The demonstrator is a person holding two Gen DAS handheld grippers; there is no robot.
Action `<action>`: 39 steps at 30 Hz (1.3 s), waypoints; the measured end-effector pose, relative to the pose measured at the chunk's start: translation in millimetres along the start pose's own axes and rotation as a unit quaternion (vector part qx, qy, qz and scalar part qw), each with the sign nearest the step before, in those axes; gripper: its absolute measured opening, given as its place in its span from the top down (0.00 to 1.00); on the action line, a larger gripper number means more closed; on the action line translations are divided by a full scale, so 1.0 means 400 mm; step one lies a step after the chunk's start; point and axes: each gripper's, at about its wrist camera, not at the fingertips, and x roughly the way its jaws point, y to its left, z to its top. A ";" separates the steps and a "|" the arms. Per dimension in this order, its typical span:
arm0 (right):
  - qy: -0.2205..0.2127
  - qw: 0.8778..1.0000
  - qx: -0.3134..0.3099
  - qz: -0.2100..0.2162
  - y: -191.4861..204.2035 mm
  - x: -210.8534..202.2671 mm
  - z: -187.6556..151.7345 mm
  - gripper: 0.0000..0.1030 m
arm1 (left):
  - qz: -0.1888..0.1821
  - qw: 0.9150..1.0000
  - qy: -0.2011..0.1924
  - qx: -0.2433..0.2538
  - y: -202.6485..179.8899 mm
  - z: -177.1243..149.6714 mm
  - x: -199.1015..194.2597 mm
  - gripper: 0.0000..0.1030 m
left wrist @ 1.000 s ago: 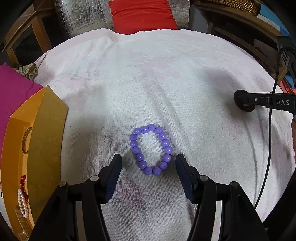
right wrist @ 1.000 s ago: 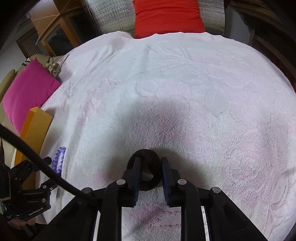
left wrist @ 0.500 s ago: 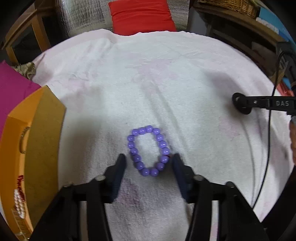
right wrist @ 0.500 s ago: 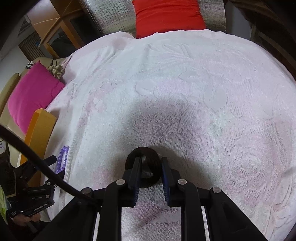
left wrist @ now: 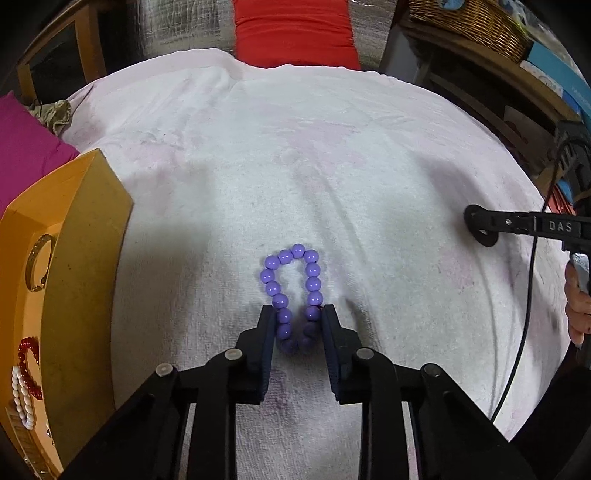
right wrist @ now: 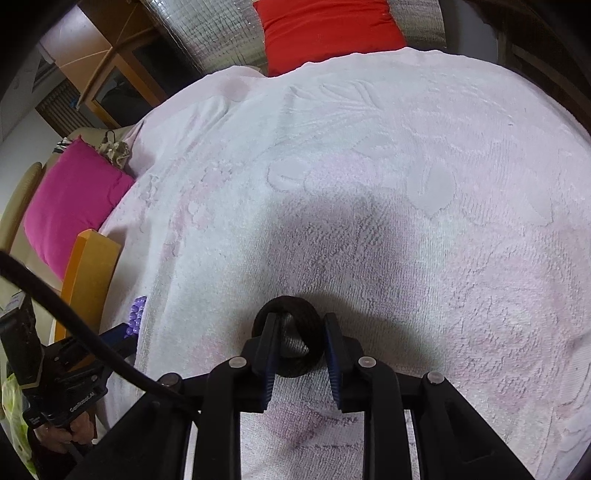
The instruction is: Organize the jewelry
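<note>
A purple bead bracelet [left wrist: 291, 288] lies on the white towel [left wrist: 332, 166]. My left gripper [left wrist: 298, 323] is shut on its near end, squeezing the loop narrow. The bracelet also shows in the right wrist view [right wrist: 136, 317] at the far left. My right gripper [right wrist: 298, 332] is shut on a black hair tie [right wrist: 295, 328] and holds it low over the towel. In the left wrist view the right gripper [left wrist: 480, 229] reaches in from the right with the black hair tie [left wrist: 484, 240].
An orange tray [left wrist: 85, 266] stands at the left with a gold bangle [left wrist: 37, 262], a red bead string [left wrist: 27, 365] and a white pearl string [left wrist: 20, 402]. A pink cushion [right wrist: 70, 199] and a red cushion [right wrist: 325, 29] lie beyond the towel.
My left gripper has moved forward and closed on the purple bracelet, pinching the loop narrower. My right gripper has stayed shut on the black hair tie with little movement.
</note>
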 end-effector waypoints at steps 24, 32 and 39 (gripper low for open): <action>-0.018 0.998 -0.035 -0.042 0.034 0.011 -0.010 0.81 | 0.053 0.999 -0.012 -0.004 -0.006 0.016 0.026 0.89; -0.020 0.997 -0.047 -0.050 0.040 0.016 -0.009 0.81 | 0.077 0.996 -0.014 0.032 -0.030 0.013 0.033 0.88; -0.026 0.996 -0.059 -0.059 0.042 0.008 -0.018 0.84 | 0.084 0.995 -0.019 0.040 -0.034 0.008 0.035 0.87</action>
